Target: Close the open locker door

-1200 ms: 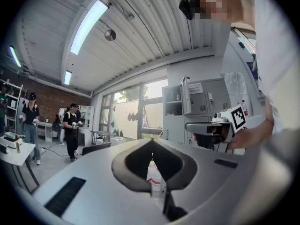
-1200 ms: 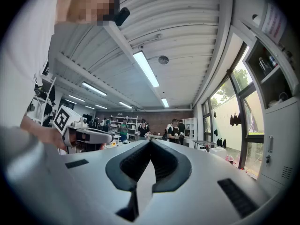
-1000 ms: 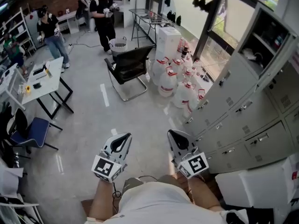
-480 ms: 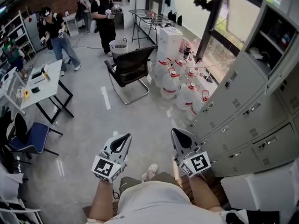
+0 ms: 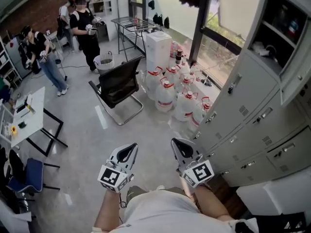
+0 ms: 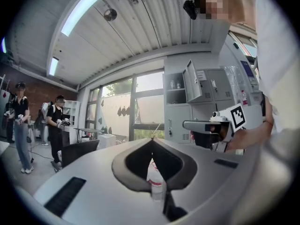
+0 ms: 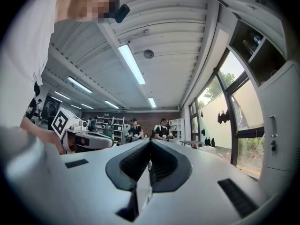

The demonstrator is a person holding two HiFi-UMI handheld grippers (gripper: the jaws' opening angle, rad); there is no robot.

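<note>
A wall of grey lockers (image 5: 252, 115) runs along the right of the head view. One upper compartment (image 5: 286, 21) stands open, its door (image 5: 295, 79) swung outward; the left gripper view shows this door (image 6: 191, 81) too, far off and high. My left gripper (image 5: 131, 148) and right gripper (image 5: 176, 143) are held side by side low in front of me, both pointing roughly level. Each is shut with nothing in it: the left jaw tips (image 6: 151, 139) meet, and so do the right ones (image 7: 150, 140). Both are well short of the door and below it.
Several large water jugs (image 5: 167, 93) stand on the floor by the window, with a white cabinet (image 5: 158, 47) behind them. A black chair (image 5: 116, 86) stands ahead, with a white table (image 5: 26, 118) and a blue chair (image 5: 26, 176) at left. People (image 5: 85, 25) stand at the back.
The whole scene has shifted left and down in the head view, and the lockers now fill more of the right side. Both grippers sit slightly lower, still shut and side by side.
</note>
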